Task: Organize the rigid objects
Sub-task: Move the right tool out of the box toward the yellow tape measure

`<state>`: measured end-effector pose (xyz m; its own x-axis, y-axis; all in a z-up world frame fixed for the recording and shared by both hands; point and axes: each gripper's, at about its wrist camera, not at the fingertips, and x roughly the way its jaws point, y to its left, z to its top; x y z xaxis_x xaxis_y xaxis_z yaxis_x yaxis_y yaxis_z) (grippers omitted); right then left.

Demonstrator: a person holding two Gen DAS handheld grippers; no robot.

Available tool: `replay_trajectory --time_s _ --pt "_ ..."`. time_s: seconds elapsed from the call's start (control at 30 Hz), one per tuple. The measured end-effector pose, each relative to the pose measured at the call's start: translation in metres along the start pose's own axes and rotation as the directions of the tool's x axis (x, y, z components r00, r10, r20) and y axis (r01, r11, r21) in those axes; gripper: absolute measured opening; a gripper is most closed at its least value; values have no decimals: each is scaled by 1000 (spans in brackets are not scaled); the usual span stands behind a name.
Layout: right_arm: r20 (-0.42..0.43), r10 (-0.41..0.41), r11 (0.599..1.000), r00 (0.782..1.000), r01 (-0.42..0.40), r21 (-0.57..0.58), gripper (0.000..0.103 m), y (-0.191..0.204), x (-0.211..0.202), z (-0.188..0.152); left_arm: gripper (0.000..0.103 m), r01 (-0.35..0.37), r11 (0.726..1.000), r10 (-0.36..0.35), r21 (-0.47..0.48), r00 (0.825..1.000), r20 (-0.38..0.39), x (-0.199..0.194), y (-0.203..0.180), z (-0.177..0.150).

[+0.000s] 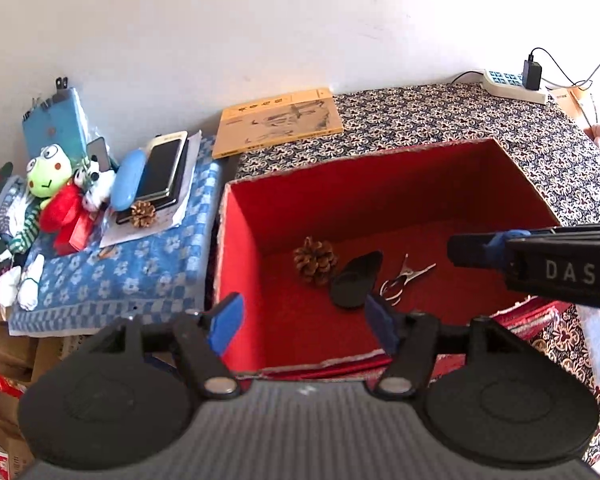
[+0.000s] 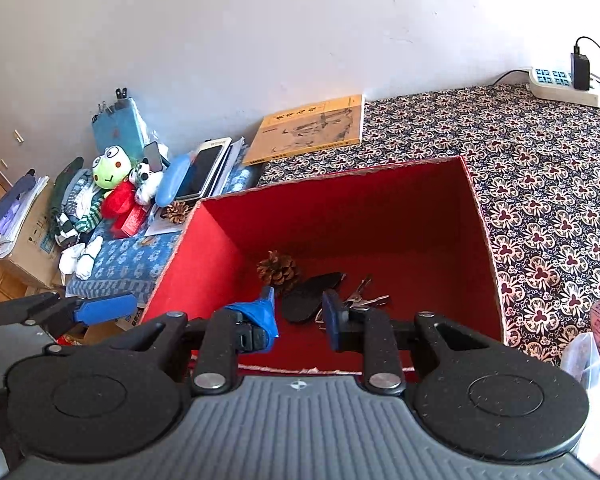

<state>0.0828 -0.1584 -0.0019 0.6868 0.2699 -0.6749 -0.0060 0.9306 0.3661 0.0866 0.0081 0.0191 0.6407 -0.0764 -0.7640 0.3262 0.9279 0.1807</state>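
A red open box (image 1: pixel 340 196) (image 2: pixel 340 200) stands on the patterned table. Inside lie a pine cone (image 1: pixel 315 260) (image 2: pixel 278 269), a flat black oval object (image 1: pixel 356 280) (image 2: pixel 310 296) and small metal scissors (image 1: pixel 404 278) (image 2: pixel 364 298). My left gripper (image 1: pixel 302 322) is open and empty above the box's near left edge. My right gripper (image 2: pixel 300 316) is open and empty over the box's near edge; it shows in the left wrist view (image 1: pixel 540 264) at the right. On the blue cloth (image 1: pixel 120 272) lie a second pine cone (image 1: pixel 143 213) (image 2: pixel 177 212), phones (image 1: pixel 162 170) and a blue case (image 1: pixel 127 180).
A frog plush (image 1: pixel 48 174) and other soft toys sit at the left. A yellow book (image 1: pixel 278 120) leans by the wall behind the box. A power strip (image 1: pixel 512 84) with a charger is at the far right. Cardboard boxes (image 2: pixel 32 236) stand below left.
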Motion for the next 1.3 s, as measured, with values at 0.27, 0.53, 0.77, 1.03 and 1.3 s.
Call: replay_trajectory --time_s 0.27,0.53,0.77,1.03,1.3 --pt "23 36 999 999 -36 20 8 8 -5 -9 68 -15 1000 15 -1 1000 -11 -6 5 -9" --pt "63 66 998 996 -67 8 9 16 -15 -21 68 -13 1000 13 -1 1000 -18 -11 14 -18" --pt "84 86 996 993 -84 -24 9 22 -23 -31 68 1 1000 -1 -17 1000 -28 -16 20 -24" --pt "76 102 994 992 -99 -52 10 24 -24 -37 68 2 1000 -3 -21 999 -45 -19 21 -31" --pt "44 119 991 992 -116 -68 11 27 -25 -50 68 -2 1000 0 -27 997 -80 -18 23 -40"
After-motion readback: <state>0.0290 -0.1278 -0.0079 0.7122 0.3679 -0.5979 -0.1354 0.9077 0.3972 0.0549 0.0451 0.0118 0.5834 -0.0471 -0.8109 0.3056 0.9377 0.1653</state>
